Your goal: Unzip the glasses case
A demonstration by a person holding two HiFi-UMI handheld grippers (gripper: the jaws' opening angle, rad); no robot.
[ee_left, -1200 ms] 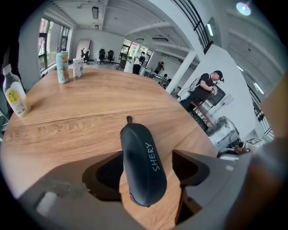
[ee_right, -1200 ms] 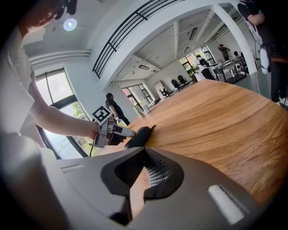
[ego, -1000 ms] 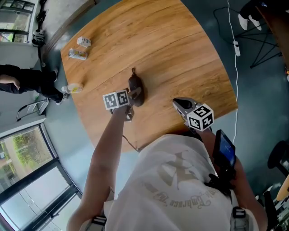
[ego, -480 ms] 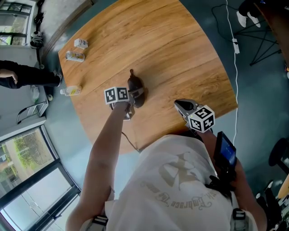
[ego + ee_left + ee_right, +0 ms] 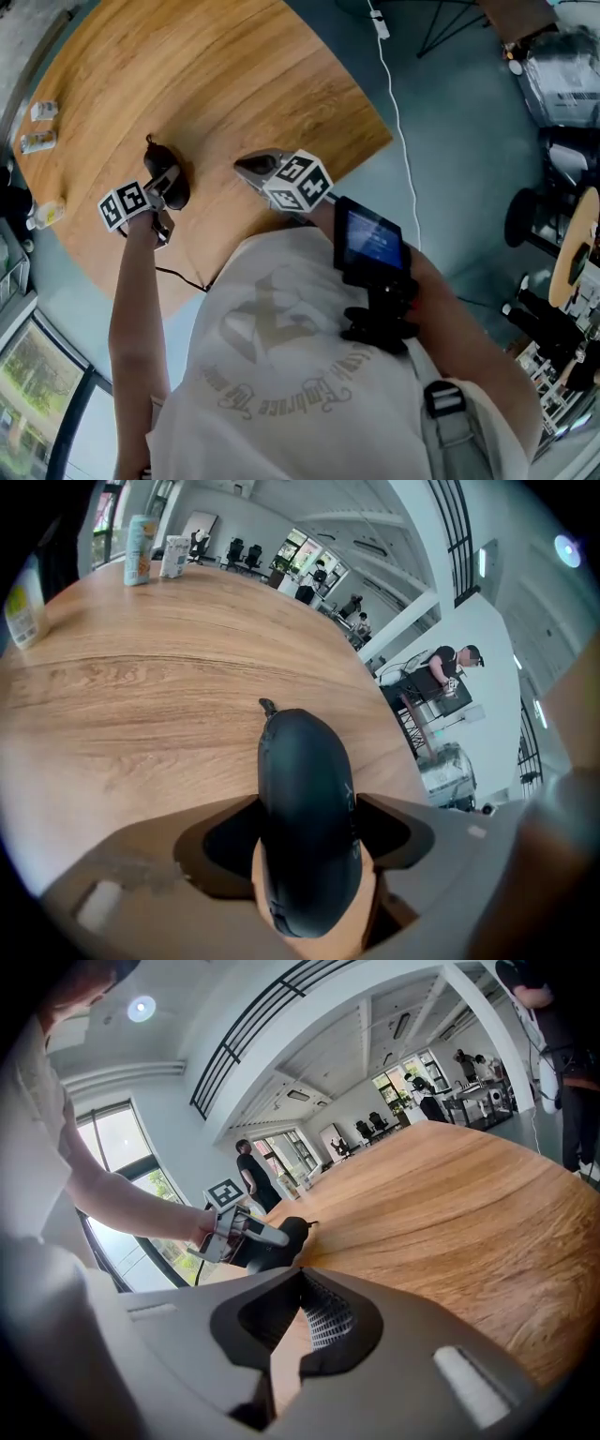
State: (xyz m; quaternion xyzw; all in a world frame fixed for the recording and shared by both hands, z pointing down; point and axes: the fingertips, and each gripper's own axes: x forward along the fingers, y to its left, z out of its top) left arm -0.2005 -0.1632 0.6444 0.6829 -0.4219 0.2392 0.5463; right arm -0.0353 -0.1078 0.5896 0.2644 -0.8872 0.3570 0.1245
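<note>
A dark, rounded glasses case (image 5: pixel 169 175) lies on the round wooden table (image 5: pixel 234 75), near its left front edge. My left gripper (image 5: pixel 165 190) straddles the case's near end from above. Its jaws have just been closing, and in the left gripper view the case (image 5: pixel 305 799) fills the gap, with both jaws against its sides. The zipper pull (image 5: pixel 267 706) sticks out at the far tip. My right gripper (image 5: pixel 246 166) hovers shut and empty over the table to the right of the case. From the right gripper view, the case (image 5: pixel 286 1235) lies ahead on the left.
A can (image 5: pixel 139 547), a carton (image 5: pixel 174 555) and a small bottle (image 5: pixel 23 611) stand at the table's far left. A white cable (image 5: pixel 398 103) runs over the floor beyond the table's right edge. People stand in the background (image 5: pixel 441 667).
The head view has swung, so the table now sits further left in the picture. The left gripper stays at the case. The right gripper is a little nearer to the case.
</note>
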